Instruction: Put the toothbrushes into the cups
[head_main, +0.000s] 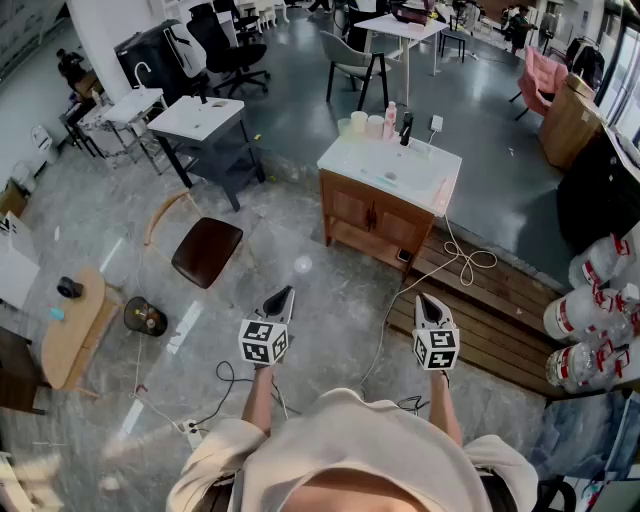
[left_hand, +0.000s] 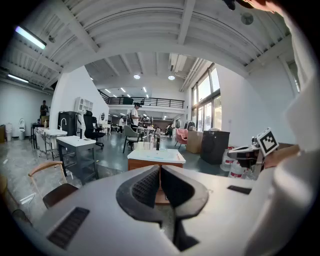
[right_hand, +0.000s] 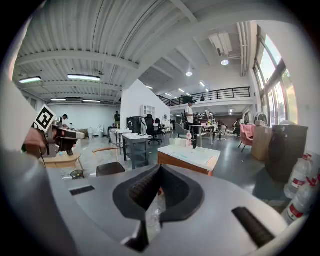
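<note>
Forearms (head_main: 257, 398) reach forward side by side, dipping slightly toward the washstand (head_main: 366, 214) (well ahead). We hold left gripper (head_main: 284, 294) and right gripper (head_main: 425, 299) closed, empty.

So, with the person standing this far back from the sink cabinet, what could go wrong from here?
1. A white cable loops across the floor between the person and the sink cabinet. Walking up could snag a foot.
2. The cups stand tight against bottles at the back of the counter, so reaching in might knock something over.
3. The wooden decking beside the cabinet looks like an edge to trip on.
</note>
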